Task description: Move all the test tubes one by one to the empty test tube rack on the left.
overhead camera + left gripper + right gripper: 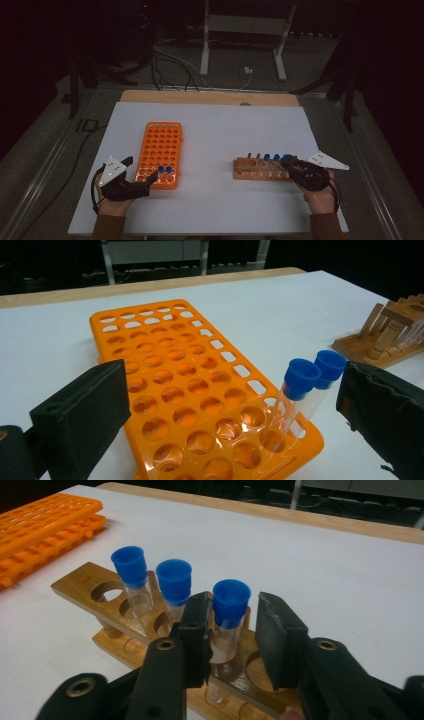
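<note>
Dim room, lit table (215,125), slight blur.

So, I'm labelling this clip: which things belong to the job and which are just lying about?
In the job:
- clear blue-capped tube between the right claw
- wooden tube rack
- orange plastic rack
- left claw

Lying about:
- white metal stand
- floor cables

High view overhead, facing forward; tongs views close, low, sharing the orange rack (200,390).
</note>
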The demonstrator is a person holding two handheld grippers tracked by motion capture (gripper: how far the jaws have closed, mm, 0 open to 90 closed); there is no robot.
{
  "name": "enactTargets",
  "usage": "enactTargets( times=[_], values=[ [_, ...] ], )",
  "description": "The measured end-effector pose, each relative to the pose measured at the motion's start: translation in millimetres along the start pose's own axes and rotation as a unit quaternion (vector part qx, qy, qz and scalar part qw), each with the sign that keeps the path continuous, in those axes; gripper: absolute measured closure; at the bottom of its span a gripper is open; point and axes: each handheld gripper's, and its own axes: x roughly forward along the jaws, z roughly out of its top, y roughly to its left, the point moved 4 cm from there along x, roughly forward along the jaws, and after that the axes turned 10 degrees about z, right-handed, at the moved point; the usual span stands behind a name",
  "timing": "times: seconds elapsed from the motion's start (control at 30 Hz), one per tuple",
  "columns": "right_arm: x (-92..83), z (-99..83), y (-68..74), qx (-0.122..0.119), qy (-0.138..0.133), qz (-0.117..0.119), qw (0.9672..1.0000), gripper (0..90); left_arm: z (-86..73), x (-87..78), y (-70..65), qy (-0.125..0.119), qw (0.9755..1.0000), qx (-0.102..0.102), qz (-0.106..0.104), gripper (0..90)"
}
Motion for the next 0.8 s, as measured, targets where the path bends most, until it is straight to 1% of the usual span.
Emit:
enactTargets(
  times=[0.17,0.27,0.4,0.57,0.8],
  values=[
    [5.9,-2.2,-1.0,-0.001,0.007,0.001,1.0,71.6,0.4,0.1,-0.6,-0.001,1.0,-0.001,0.001,1.4],
    [7.3,-2.7,-0.6,-0.002,0.006,0.001,1.0,72.7,0.5,-0.4,-0.3,-0.001,1.0,0.0,0.001,1.4],
    [8.7,-2.9,2.9,-0.007,0.007,0.0,1.0,75.5,0.8,-1.0,0.2,-0.002,1.0,0.0,0.003,1.4],
    [9.2,-3.0,5.5,-0.01,0.008,0.0,0.9999,76.5,0.8,-1.4,0.3,-0.002,1.0,-0.002,0.003,1.4],
    [1.2,2.5,3.6,-0.01,-0.008,-0.005,0.9999,76.6,1.2,-1.5,0.4,-0.003,1.0,-0.003,0.003,1.5]
  ],
)
